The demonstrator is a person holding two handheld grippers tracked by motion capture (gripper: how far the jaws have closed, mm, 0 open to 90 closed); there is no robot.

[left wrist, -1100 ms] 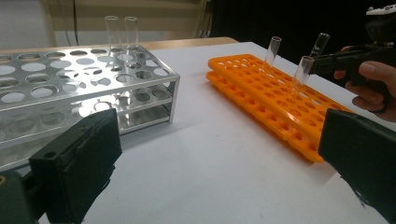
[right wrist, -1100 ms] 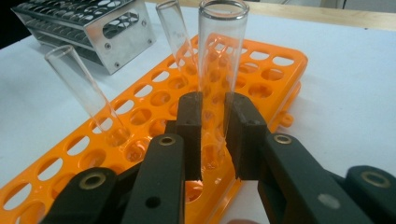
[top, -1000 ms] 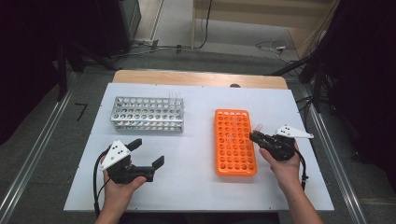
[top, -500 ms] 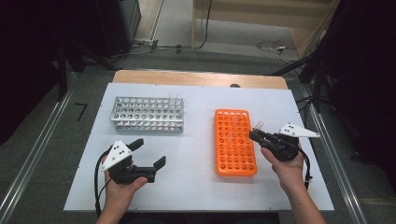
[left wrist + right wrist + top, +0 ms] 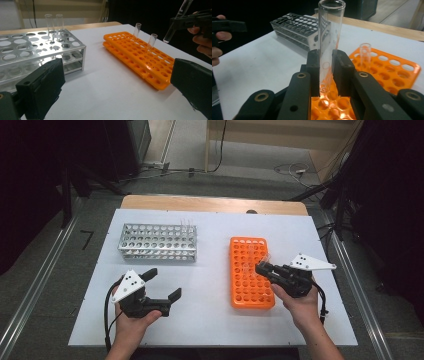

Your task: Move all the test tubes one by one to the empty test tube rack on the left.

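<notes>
Overhead, the white table (image 5: pixel 210 320) carries, from left to right, the left gripper (image 5: pixel 162 287), a metal rack (image 5: pixel 157 241), an orange rack (image 5: pixel 251 271) and the right gripper (image 5: pixel 261 268). The left gripper sits near the table's front edge in the person's left hand (image 5: pixel 131 325), its jaws spread wide with nothing between them; the left gripper view confirms this, with bare table between the two black jaws. That same view shows what the high view barely resolves: two clear tubes (image 5: pixel 53 23) standing upright at the far corner of the metal rack (image 5: pixel 37 50), and two more tubes (image 5: pixel 144 37) standing in holes of the orange rack (image 5: pixel 142 60). It also catches, at upper right, the other gripper holding a glass tube (image 5: pixel 176 22) tilted, its rounded end above the orange rack and clear of it. From the right gripper view the grip is plain: the two jaws are closed on the glass tube (image 5: pixel 328 42) at its lower part, the open mouth pointing up and the rounded bottom just over the orange holes (image 5: pixel 332 105). One standing tube (image 5: pixel 365 56) rises just beyond in the orange rack, the metal rack (image 5: pixel 299 27) lies farther back, and the left hand (image 5: pixel 218 47) shows at the left edge.
</notes>
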